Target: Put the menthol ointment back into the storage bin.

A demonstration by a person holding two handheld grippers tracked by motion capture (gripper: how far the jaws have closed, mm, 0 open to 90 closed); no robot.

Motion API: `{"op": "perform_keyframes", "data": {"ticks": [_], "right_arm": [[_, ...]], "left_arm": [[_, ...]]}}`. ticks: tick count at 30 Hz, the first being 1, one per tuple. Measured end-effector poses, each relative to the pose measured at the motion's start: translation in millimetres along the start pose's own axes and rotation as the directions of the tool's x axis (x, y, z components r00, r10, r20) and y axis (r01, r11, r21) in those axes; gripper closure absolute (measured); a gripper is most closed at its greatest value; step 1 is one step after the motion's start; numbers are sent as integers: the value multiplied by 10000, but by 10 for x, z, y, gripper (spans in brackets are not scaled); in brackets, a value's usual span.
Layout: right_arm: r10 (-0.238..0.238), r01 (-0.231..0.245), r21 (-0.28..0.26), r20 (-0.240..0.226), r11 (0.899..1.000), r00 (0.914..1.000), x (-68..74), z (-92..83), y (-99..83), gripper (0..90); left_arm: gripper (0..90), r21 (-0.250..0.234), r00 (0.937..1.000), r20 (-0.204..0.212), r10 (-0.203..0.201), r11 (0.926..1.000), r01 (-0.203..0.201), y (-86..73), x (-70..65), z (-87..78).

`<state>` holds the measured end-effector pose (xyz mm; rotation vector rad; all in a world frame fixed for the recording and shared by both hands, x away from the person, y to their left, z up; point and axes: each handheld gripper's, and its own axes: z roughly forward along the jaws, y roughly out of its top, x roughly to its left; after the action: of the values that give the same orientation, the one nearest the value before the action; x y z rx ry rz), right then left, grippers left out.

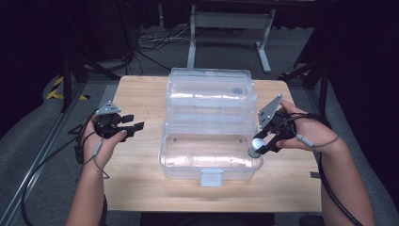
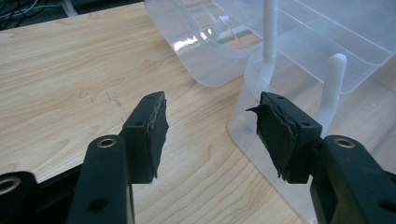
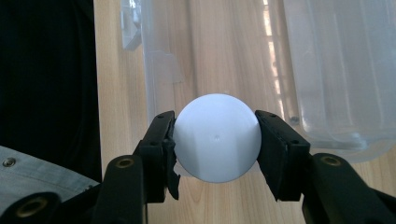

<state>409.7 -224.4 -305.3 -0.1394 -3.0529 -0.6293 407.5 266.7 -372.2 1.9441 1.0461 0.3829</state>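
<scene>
Pinching the white ball between my right gripper jaws, I hold it at the clear box's right wall, above the wooden table. My left gripper, jaws spread and empty, sits left of the box, whose open lid lies on the far side.

R gripper clamps white ball over clear box.

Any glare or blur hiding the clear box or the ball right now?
High view: soft, dark surroundings, glare streaks on the clear plastic storage box. Left gripper view: sharp, highlights on the box rim. Right gripper view: the white round ball is crisp in the right tongs, the box behind washed out.
</scene>
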Motion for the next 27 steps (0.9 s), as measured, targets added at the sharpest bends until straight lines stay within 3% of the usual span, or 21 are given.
{"op": "perform_keyframes", "data": {"ticks": [27], "right_arm": [[191, -162, 498, -584, 9986, 9981, -20, 296, -12, 507]], "left_arm": [[437, 37, 10000, 2, 15, 10000, -15, -2, 0, 5]]}}
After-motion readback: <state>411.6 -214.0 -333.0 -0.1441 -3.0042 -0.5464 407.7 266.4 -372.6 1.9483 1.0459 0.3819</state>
